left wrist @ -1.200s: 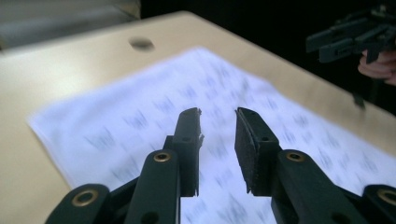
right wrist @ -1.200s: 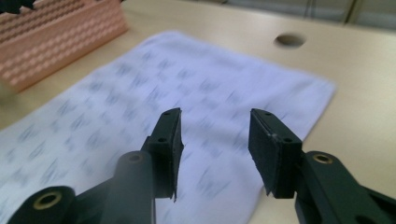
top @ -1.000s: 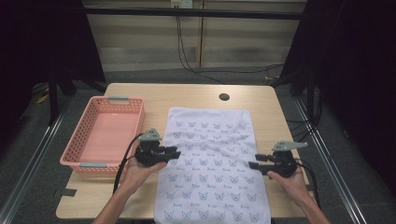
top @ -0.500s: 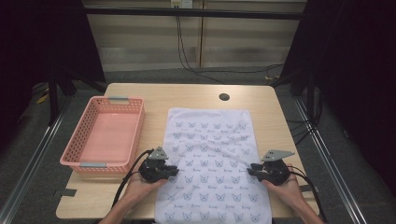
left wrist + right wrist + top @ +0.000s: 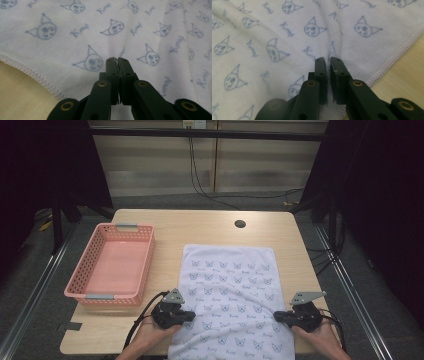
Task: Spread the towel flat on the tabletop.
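On the pale wooden table, each hand-held gripper, left and right, has just pinched the printed towel.

Both grippers low, jaws closed

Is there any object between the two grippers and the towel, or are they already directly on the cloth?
Nothing visible stands between them. The left gripper and the right gripper have just been closing and each now pinches a fold of the towel near its side edges. The pink basket sits apart, left of the towel.
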The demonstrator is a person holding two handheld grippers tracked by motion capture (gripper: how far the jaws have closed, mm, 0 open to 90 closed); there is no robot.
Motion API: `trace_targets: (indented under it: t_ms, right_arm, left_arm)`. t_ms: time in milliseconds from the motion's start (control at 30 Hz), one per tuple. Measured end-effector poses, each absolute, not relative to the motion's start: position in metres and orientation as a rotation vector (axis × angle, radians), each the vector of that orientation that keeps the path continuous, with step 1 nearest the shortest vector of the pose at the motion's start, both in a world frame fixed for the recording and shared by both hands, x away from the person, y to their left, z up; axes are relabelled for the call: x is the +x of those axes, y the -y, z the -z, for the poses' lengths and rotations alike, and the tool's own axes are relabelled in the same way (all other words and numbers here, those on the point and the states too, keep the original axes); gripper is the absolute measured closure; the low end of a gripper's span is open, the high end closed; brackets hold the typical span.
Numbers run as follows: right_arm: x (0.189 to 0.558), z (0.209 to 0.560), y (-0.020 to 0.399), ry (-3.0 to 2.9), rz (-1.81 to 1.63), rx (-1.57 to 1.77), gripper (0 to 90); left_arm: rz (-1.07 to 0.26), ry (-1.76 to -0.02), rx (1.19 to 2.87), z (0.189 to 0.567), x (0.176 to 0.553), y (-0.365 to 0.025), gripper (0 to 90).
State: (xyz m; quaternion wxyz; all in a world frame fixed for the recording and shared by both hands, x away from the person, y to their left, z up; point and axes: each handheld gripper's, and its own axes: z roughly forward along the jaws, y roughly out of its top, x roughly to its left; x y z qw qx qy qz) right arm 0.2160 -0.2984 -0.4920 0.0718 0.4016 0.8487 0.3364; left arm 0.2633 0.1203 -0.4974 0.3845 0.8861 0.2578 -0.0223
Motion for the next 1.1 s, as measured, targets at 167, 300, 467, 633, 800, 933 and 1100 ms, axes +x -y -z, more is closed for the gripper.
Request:
trace_targets:
  t_ms: [167, 300, 467, 633, 800, 933, 1100]
  right_arm:
    - [0.203, 0.49, 0.301, -2.622, -1.017, 1.172, 83.9]
    - [0.19, 0.489, 0.299, -2.674, -1.025, 1.152, 83.3]
    - [0.196, 0.475, 0.3, -2.509, -1.096, 1.162, 67.4]
    - [0.231, 0.468, 0.307, -2.396, -1.126, 1.19, 59.5]
    - [0.277, 0.472, 0.312, -2.346, -1.104, 1.228, 55.7]
    - [0.314, 0.476, 0.317, -2.281, -1.097, 1.279, 54.3]
    - [0.349, 0.488, 0.317, -2.248, -1.049, 1.305, 54.1]
  left_arm:
    - [0.111, -0.601, 2.291, 0.495, 0.241, -0.122, 88.0]
    - [0.154, -0.546, 2.324, 0.492, 0.228, -0.129, 87.4]
    - [0.114, -0.621, 2.264, 0.488, 0.246, -0.145, 75.2]
    - [0.07, -0.662, 2.218, 0.485, 0.271, -0.136, 68.3]
    - [0.042, -0.704, 2.166, 0.483, 0.302, -0.121, 64.6]
    - [0.025, -0.725, 2.182, 0.49, 0.318, -0.114, 64.5]
    - [0.025, -0.729, 2.19, 0.495, 0.322, -0.109, 62.9]
